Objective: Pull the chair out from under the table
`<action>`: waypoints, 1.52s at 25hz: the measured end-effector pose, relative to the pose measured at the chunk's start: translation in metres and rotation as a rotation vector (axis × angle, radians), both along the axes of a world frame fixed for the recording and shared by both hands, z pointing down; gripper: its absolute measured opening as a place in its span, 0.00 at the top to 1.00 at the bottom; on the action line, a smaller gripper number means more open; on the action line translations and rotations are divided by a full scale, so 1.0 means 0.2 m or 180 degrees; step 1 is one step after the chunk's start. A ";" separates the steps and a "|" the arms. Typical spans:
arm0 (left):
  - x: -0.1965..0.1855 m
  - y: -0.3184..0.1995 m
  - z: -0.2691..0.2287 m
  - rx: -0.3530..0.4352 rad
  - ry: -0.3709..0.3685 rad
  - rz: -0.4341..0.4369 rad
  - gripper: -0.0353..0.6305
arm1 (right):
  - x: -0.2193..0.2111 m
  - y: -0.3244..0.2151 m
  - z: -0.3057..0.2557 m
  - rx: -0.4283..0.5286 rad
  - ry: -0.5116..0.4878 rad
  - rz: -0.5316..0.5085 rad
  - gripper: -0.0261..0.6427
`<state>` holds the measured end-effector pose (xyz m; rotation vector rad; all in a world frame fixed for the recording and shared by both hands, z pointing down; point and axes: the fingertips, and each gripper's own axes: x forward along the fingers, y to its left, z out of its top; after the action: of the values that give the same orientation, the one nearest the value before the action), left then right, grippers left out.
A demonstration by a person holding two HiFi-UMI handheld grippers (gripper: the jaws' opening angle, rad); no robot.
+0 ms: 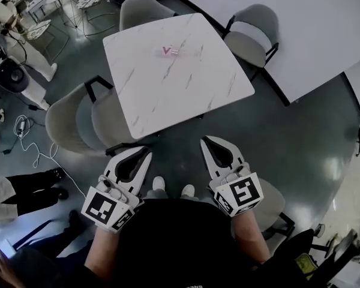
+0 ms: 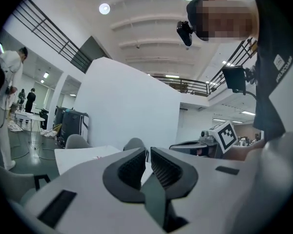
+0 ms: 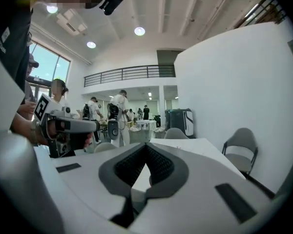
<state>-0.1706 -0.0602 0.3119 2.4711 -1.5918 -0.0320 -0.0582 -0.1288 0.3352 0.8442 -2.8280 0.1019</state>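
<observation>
Big open lab hall — high ceiling [image 3: 185, 13] with round lights [image 3: 139, 31], balcony rail [image 3: 129, 73], white partitions [image 3: 234, 82]. Marble table [image 1: 174, 71] ringed by grey chairs [image 1: 252, 32]; loose cable [image 1: 22, 125], people in white [image 3: 119, 106] beyond.

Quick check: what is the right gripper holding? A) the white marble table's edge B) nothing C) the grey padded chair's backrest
B: the right gripper has its jaws together with nothing between them, short of the white marble square table and apart from the grey padded chair partly tucked under its edge at the head view's left.
</observation>
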 end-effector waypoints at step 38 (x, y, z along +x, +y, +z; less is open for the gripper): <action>-0.06 0.06 -0.12 0.0186 -0.0035 -0.0387 0.92 | -0.32 0.23 -0.23 0.0204 -0.0250 -0.0802 0.94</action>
<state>-0.1829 -0.0473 0.2885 2.4176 -1.7681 -0.0844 -0.1214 -0.0828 0.2889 0.4990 -2.9980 0.0091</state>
